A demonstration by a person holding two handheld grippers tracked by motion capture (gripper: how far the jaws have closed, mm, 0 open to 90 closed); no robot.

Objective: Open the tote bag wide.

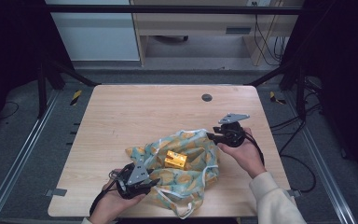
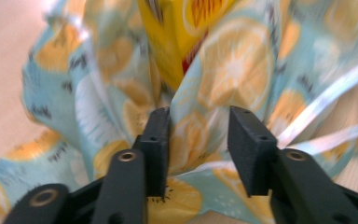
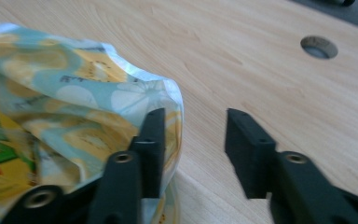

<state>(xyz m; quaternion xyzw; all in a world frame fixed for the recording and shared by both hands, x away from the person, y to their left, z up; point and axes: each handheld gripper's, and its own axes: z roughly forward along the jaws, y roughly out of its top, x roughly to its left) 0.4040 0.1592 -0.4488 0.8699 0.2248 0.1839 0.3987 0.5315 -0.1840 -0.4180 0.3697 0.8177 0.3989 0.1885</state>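
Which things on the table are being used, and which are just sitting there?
Being used:
- lemon-print cloth
- yellow box lying on the cloth
- left gripper, open at the cloth's near edge
- right gripper, open at its far edge

Just there:
- round hole in the table

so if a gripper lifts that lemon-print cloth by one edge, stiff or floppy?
Probably floppy: the lemon-print cloth lies crumpled in soft folds. It looks thin and light, so it would likely drape. The yellow box resting on it may slide or tip off.
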